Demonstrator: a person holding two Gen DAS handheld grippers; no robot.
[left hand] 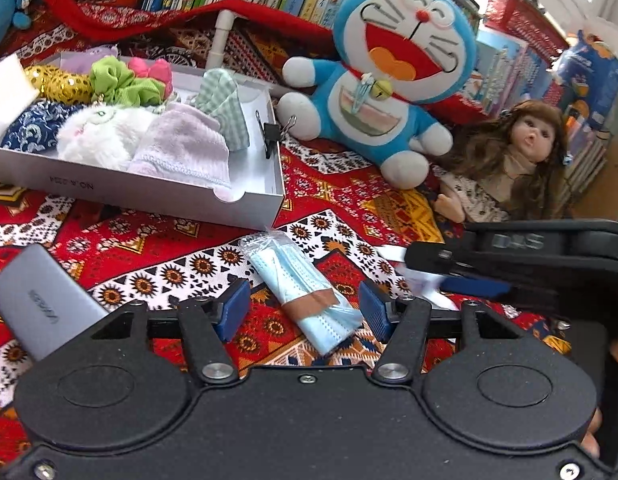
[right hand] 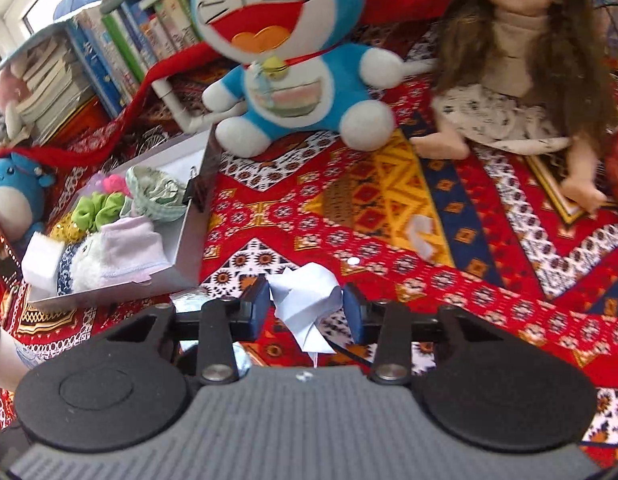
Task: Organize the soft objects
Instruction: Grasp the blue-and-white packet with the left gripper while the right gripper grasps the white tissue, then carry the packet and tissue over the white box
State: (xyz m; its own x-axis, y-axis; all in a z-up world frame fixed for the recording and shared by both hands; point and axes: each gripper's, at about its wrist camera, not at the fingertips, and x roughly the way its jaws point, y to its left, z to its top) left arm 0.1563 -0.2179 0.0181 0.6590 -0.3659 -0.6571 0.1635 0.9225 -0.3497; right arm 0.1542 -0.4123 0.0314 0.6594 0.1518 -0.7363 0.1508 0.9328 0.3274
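Left gripper open astride the bagged blue masks at lower centre; right gripper clamping crumpled white paper

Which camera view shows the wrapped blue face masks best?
The left wrist view: the pack of blue face masks lies in full sight on the patterned cloth, between the left gripper's fingers, apparently untouched. The right wrist view shows only a pale sliver behind the right gripper, which frames crumpled white paper.

White box wall reads "NO.A 0334" — upside down.
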